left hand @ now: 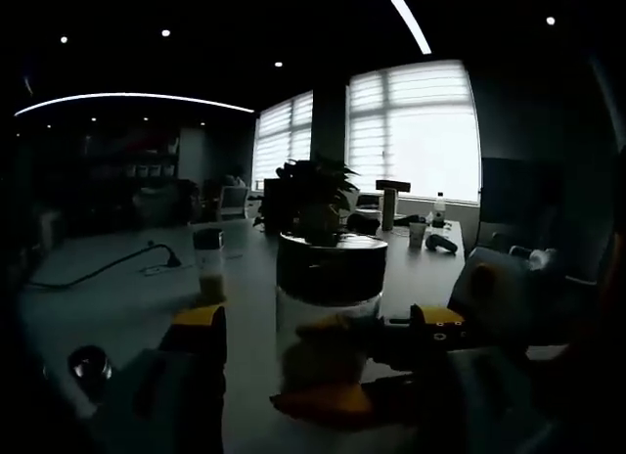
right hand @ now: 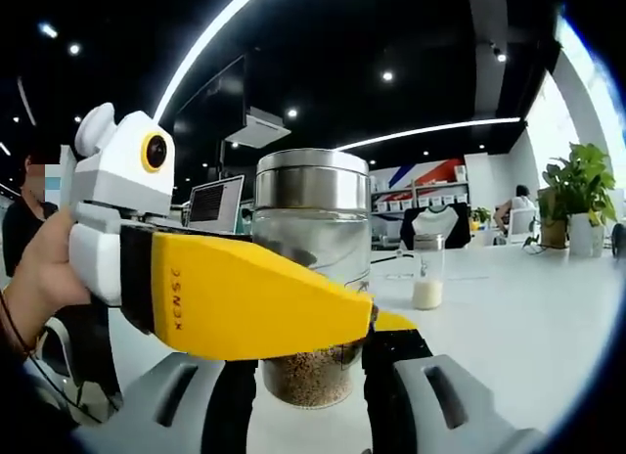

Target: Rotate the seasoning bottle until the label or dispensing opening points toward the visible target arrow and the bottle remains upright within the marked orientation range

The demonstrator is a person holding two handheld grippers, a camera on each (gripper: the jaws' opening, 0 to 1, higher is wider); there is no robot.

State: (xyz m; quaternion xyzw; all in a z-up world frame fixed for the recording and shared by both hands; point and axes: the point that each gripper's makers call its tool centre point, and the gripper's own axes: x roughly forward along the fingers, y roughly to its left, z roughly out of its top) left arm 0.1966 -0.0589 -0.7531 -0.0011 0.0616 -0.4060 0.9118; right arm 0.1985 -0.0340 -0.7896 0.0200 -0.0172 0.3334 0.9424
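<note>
The seasoning bottle (right hand: pixel 313 278) is a clear glass jar with a brushed-metal screw lid, standing upright on a white table (right hand: pixel 548 327); its lower part holds a layer of tan, grainy seasoning, and the glass above that is see-through. In the left gripper view the same bottle (left hand: pixel 328 288) shows backlit and dark against bright windows, with a dark lid band over a paler body; no label, dispensing opening or arrow can be made out in either view. In the right gripper view the left gripper (right hand: pixel 377 322), white-bodied with long yellow jaws, reaches in from the left, held by a person's hand (right hand: pixel 44 268) at its rear, and lies level across the front of the bottle at about mid-height; its jaws appear to be at the glass, though whether they are clamped on it cannot be told. The right gripper (right hand: pixel 311 395) has its grey and black jaws standing either side of the bottle's base, close to the glass, and contact there cannot be confirmed. In the left gripper view the right gripper (left hand: pixel 430 332) comes in from the right, next to the bottle. A smaller glass bottle (right hand: pixel 426 271) with pale contents stands well apart behind it, and a potted green plant (right hand: pixel 577 195) stands farther back.
</note>
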